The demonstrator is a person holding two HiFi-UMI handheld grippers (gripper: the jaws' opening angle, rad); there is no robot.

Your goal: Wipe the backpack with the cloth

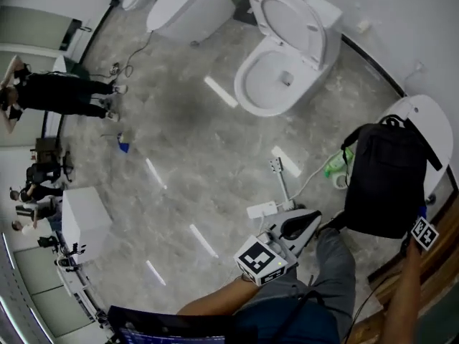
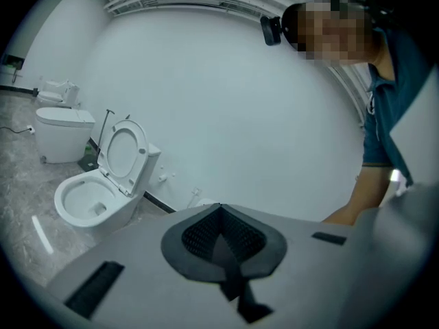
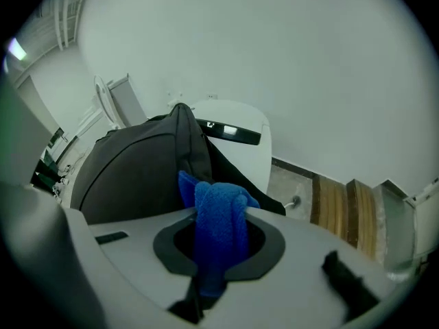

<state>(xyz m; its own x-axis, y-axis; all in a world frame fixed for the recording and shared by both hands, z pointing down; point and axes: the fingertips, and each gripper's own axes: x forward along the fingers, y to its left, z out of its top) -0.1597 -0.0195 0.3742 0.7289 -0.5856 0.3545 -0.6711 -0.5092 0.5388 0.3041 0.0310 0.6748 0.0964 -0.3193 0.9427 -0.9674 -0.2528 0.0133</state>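
Observation:
A black backpack [image 1: 380, 181] stands upright on a closed white toilet lid [image 1: 434, 124] at the right of the head view. My right gripper [image 1: 421, 219] is at the bag's lower right corner, shut on a blue cloth [image 3: 221, 211]. In the right gripper view the cloth bunches out of the gripper [image 3: 218, 242] just short of the backpack [image 3: 137, 170]; I cannot tell whether it touches the bag. My left gripper [image 1: 305, 224] hangs low beside the bag's left bottom corner, apart from it. In its own view the left gripper [image 2: 219, 214] is shut on nothing.
An open toilet [image 1: 276, 70] stands ahead and another toilet [image 1: 186, 6] stands farther back. A green bottle [image 1: 333, 167] and a white cable sit left of the backpack. Wooden boards [image 3: 343, 208] run along the right. A white box [image 1: 82, 217] and people [image 1: 57, 95] are far left.

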